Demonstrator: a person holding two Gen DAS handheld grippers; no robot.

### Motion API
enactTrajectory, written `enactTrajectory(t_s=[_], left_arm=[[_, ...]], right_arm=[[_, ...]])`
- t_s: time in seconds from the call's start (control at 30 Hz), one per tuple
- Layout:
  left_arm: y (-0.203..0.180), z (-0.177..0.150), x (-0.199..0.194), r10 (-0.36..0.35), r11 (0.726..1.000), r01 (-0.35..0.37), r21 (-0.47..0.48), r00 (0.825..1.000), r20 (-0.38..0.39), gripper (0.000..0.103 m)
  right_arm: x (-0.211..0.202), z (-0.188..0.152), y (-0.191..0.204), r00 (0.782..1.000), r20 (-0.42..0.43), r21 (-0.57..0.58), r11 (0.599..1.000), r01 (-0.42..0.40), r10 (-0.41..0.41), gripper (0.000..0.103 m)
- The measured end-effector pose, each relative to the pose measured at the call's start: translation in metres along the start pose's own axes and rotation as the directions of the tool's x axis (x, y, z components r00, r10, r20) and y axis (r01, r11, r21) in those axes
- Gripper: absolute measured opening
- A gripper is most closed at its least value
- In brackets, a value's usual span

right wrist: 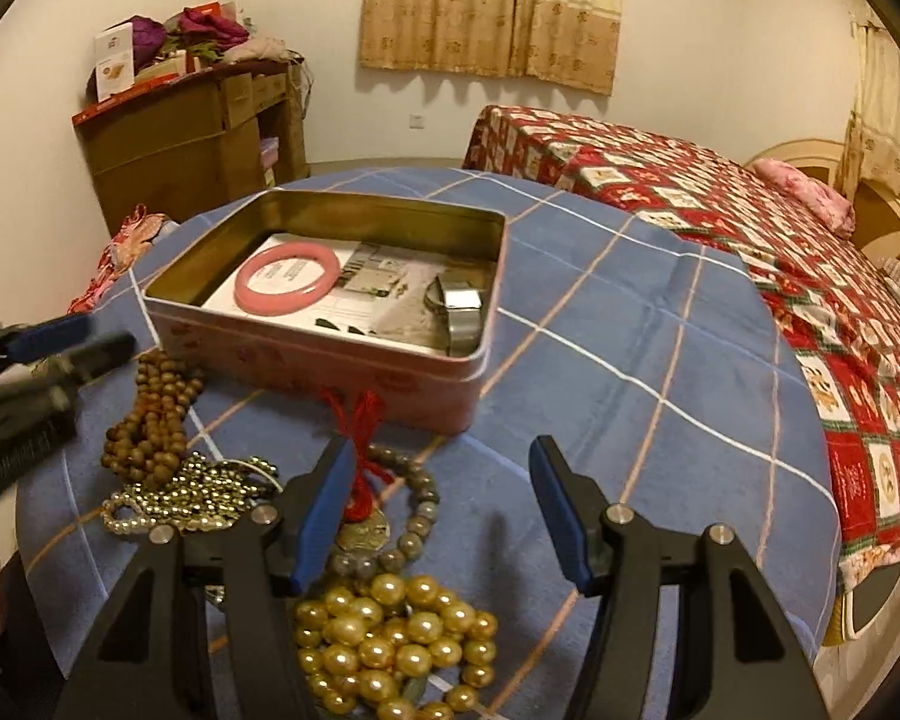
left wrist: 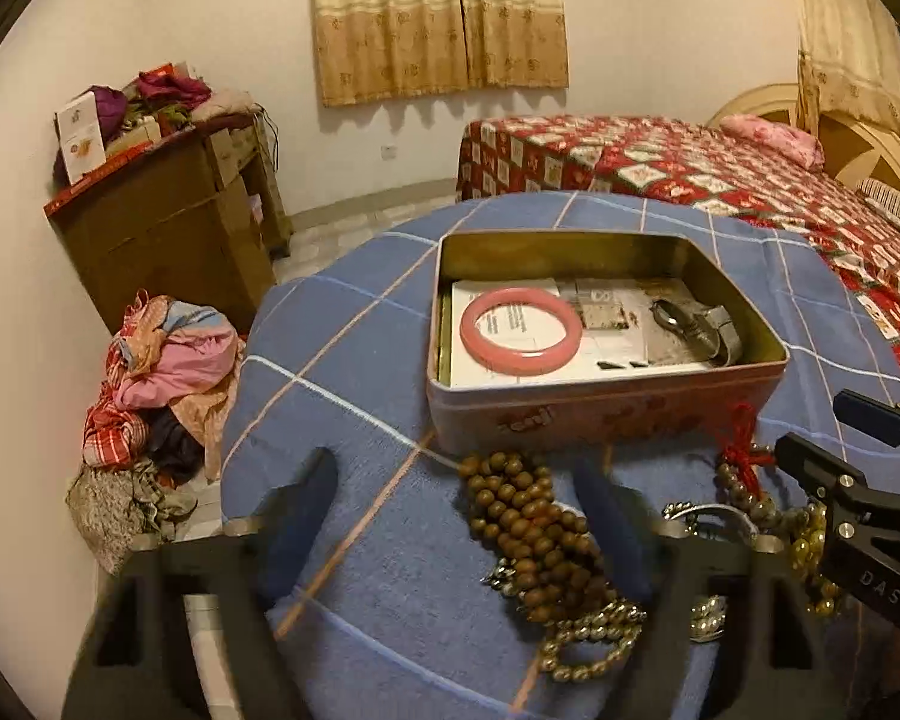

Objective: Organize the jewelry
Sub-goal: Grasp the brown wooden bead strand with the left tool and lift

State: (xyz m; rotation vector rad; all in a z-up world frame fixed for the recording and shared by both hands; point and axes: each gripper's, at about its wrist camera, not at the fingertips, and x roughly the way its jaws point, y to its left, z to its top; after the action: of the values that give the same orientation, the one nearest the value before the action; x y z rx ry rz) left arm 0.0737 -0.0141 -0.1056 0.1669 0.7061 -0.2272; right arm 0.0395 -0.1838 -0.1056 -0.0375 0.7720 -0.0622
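I'm taking the open tin (left wrist: 606, 402) as landmark, sitting on the blue checked cloth (left wrist: 354, 348). Nearest me, on my side of the tin, the gold pearl strand (right wrist: 390, 648) is lying heaped under the right gripper (right wrist: 444, 516), whose jaws are standing apart with nothing clamped; the pearls are sitting below them, not pinched. Just ahead, still short of the tin, the grey bead bracelet (right wrist: 417, 516) with its red tassel (right wrist: 360, 420) is reaching up to the tin's front wall. Left of that, the small gold bead chain (right wrist: 198, 492) and the brown wooden beads (left wrist: 528, 516) are piling together just before the tin's front corner. My left gripper (left wrist: 456, 516) is hovering over the wooden beads, jaws wide apart, gripping nothing; fingers blurred, so contact is hard to call. Inside the tin, the pink bangle (left wrist: 521, 330) is lying flat on papers at the left, a metal watch (left wrist: 696, 330) at the right. Beyond the tin, a bed (left wrist: 720, 168) with a red quilt.
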Motion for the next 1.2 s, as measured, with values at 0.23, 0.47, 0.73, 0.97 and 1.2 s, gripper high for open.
enactTrajectory(t_s=[0.23, 0.47, 0.73, 0.97, 1.2], left_arm=[[-0.015, -0.004, 0.026, -0.010, 0.998, 0.015, 0.063, 0.996, -0.089, 0.051], [-0.014, -0.007, 0.023, -0.089, 0.994, 0.094, 0.054, 0.993, -0.083, 0.015], [-0.004, 0.006, -0.005, -0.074, 0.995, 0.073, 0.069, 0.997, 0.010, 0.013], [-0.003, 0.009, -0.008, -0.009, 0.995, 0.003, 0.096, 0.998, 0.059, 0.013], [0.002, 0.007, -0.005, 0.014, 0.995, -0.021, 0.098, 0.998, 0.067, 0.013]], right_arm=[[-0.002, -0.001, 0.002, 1.000, 0.011, -0.008, 1.000, 0.007, -0.007, 0.062], [0.002, 0.000, 0.001, 1.000, -0.002, -0.007, 1.000, -0.003, 0.003, 0.062], [0.004, 0.007, 0.010, 1.000, -0.007, -0.024, 0.999, -0.024, 0.024, 0.062], [0.020, 0.014, 0.022, 0.998, -0.062, -0.067, 0.997, -0.029, 0.025, 0.061], [0.038, 0.018, 0.029, 0.991, -0.133, -0.103, 0.994, -0.045, 0.031, 0.049]])
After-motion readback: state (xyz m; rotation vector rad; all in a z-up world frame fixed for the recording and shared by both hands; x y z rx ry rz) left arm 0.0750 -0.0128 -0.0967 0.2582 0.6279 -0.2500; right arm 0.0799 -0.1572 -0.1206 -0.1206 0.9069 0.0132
